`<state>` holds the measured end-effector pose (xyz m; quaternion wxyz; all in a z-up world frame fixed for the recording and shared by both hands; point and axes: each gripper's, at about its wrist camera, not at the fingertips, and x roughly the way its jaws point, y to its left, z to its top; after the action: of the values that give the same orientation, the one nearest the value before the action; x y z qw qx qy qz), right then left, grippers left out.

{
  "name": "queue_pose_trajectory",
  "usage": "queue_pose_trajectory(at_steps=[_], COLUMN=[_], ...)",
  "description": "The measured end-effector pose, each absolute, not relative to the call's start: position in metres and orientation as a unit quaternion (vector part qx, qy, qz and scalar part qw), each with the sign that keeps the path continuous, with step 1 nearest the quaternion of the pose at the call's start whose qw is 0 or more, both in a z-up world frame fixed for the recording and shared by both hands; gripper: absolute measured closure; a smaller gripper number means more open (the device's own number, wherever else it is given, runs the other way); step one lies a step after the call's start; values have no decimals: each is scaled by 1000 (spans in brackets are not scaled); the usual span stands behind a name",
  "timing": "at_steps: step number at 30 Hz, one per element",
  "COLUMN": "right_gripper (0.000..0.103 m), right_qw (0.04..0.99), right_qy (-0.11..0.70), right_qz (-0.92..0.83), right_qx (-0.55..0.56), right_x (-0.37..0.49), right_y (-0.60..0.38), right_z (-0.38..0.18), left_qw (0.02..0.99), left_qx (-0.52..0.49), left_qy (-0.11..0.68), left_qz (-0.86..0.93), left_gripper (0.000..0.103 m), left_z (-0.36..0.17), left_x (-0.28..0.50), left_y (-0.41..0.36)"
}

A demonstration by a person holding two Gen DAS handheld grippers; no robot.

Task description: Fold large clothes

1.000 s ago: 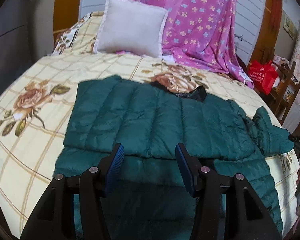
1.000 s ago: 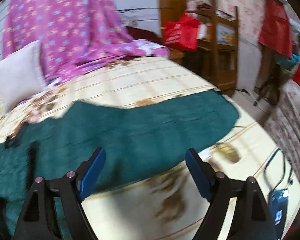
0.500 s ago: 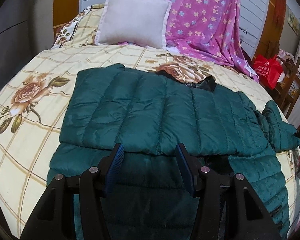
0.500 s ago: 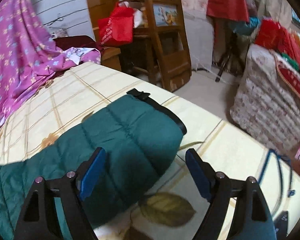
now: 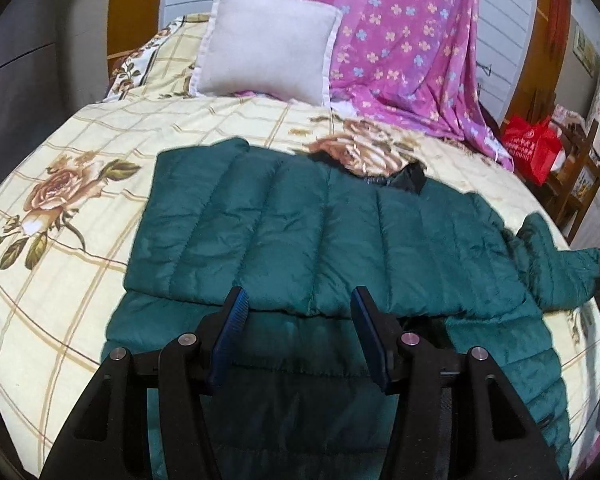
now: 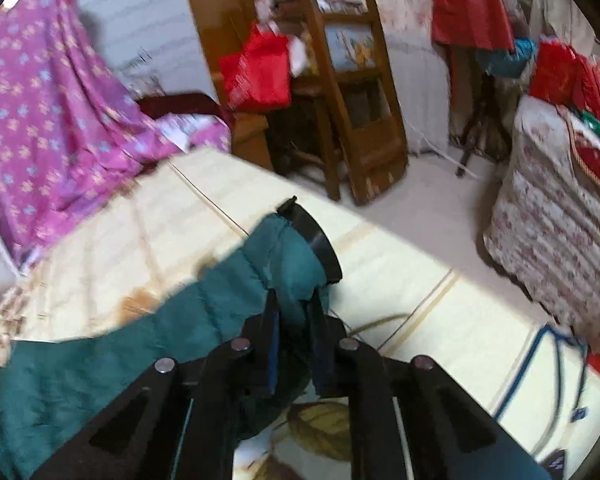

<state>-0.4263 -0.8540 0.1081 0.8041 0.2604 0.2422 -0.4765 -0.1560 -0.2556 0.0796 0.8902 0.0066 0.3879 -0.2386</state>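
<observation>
Blue pads of my right gripper [image 6: 294, 312] have just clenched on the jacket [image 5: 300, 232] sleeve [image 6: 288, 256] near its black cuff [image 6: 316, 236]. My left gripper [image 5: 298, 300] hangs released over the jacket, lying crosswise on the bed [image 5: 80, 280]; pillow [image 5: 266, 66] and chair [image 6: 356, 120] beyond.
</observation>
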Motion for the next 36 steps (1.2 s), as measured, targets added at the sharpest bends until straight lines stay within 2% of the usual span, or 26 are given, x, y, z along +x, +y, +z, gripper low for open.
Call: queue_pose_trajectory(at_steps=[5, 9, 15, 21, 26, 30, 32, 33, 36], right_gripper=[93, 94, 94, 94, 94, 94, 81, 78, 55], right_qw=[872, 926, 967, 963, 940, 907, 884, 875, 890], right_qy=[189, 176, 200, 257, 313, 383, 426, 440, 406], right_qz=[-397, -295, -130, 11, 89, 111, 116, 120, 124], right_qx=[214, 156, 88, 74, 101, 140, 156, 162, 166], right_x=[-416, -375, -290, -195, -123, -78, -72, -73, -110], right_y=[-795, -721, -597, -478, -399, -373, -376, -377, -392], right_z=[196, 259, 298, 266, 198, 130, 106, 100, 114], left_qw=[893, 895, 903, 904, 907, 903, 895, 888, 872], left_qx=[-5, -21, -49, -66, -81, -105, -127, -141, -176], left_qy=[381, 374, 359, 365, 368, 375, 385, 393, 402], left_qz=[-238, -241, -232, -212, -190, -182, -187, -194, -216], left_gripper=[68, 68, 68, 68, 68, 68, 68, 67, 60], left_z=[95, 106, 123, 120, 113, 105, 99, 96, 91], left_x=[-158, -159, -153, -137, -125, -112, -105, -102, -96], left_y=[-247, -237, -214, -189, -166, -152, -147, -146, -146])
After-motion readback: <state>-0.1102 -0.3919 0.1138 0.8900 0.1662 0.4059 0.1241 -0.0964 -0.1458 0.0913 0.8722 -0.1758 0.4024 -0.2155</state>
